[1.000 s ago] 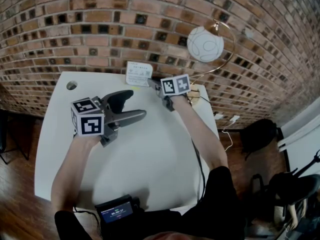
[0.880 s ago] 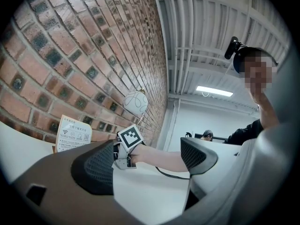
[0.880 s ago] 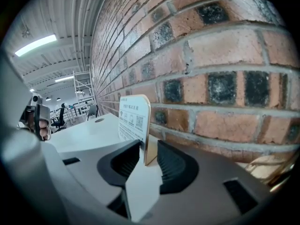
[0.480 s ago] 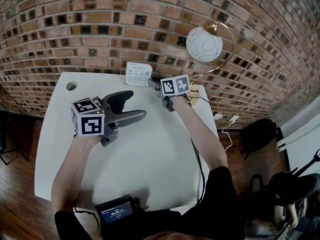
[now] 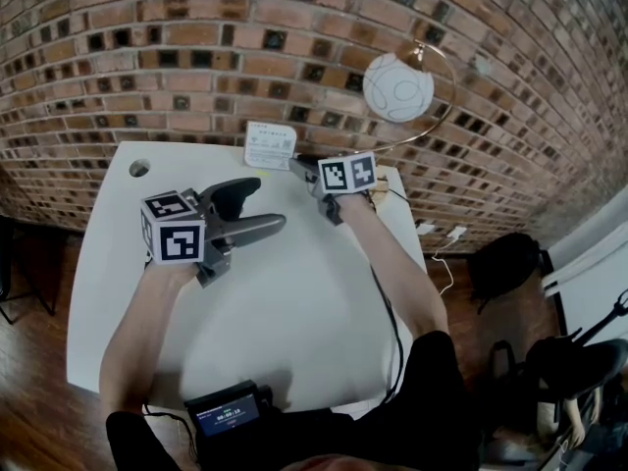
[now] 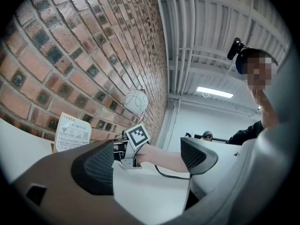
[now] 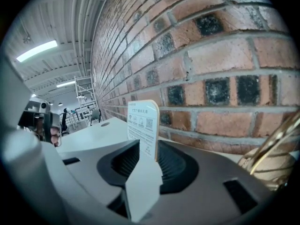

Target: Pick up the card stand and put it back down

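Here the card stand (image 5: pixel 270 145) stands upright at the far edge of the white table (image 5: pixel 294 302), just before the brick wall (image 5: pixel 196 47). The right gripper (image 7: pixel 143 168) has its jaws spread on both sides of the card, and I see no pressing. The left gripper (image 6: pixel 150 161) is spread too, with nothing between.

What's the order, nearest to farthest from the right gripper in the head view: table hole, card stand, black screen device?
1. card stand, between the jaws of the right gripper
2. table hole, far-left corner
3. black screen device, near edge
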### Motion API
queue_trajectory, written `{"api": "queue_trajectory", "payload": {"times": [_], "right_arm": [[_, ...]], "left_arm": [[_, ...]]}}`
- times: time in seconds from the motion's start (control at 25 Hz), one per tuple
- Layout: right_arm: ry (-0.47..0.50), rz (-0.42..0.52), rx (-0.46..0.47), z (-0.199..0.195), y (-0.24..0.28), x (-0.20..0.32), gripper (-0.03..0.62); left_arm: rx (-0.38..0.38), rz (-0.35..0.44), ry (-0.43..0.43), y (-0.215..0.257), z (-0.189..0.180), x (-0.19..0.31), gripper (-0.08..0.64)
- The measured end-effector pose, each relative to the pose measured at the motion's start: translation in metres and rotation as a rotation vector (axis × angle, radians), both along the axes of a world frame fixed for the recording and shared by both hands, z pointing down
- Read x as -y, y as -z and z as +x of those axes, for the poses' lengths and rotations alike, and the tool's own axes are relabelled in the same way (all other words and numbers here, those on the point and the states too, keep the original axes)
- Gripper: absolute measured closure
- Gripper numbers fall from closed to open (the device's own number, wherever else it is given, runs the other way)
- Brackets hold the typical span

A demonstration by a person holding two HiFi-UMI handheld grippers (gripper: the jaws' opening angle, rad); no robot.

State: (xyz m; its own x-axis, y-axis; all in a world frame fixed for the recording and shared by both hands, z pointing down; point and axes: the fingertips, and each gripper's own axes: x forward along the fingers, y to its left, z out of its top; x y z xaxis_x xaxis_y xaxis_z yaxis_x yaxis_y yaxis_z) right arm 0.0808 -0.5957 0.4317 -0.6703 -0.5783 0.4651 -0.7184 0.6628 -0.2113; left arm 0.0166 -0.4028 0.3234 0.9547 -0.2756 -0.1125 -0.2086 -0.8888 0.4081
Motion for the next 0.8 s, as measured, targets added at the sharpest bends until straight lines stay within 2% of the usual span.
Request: {"api": "queue_trajectory", "payload": {"times": [0.28, 0.44, 0.6, 0.8], "right_arm": [[0.085, 0.006, 0.21, -0.009, 0.047, -0.05, 0.451], [0.162, 0.051, 0.342, -0.014, 0.09, -0.087, 0.495], [0.228, 0.126, 0.409, -0.012, 0.13, -0.127, 0.515], [0.261, 0.162, 0.444, -0.008, 0.154, -0.171, 0.531]], "left_arm": [[-0.001, 0.015, -0.008, 0.006, 0.011, -0.008, 0.121], [-0.004, 0.039, -0.026, 0.016, 0.017, -0.02, 0.121], [-0.025, 0.057, -0.044, 0.026, 0.021, -0.036, 0.121], [-0.029, 0.069, -0.055, 0.035, 0.027, -0.056, 0.121]]}}
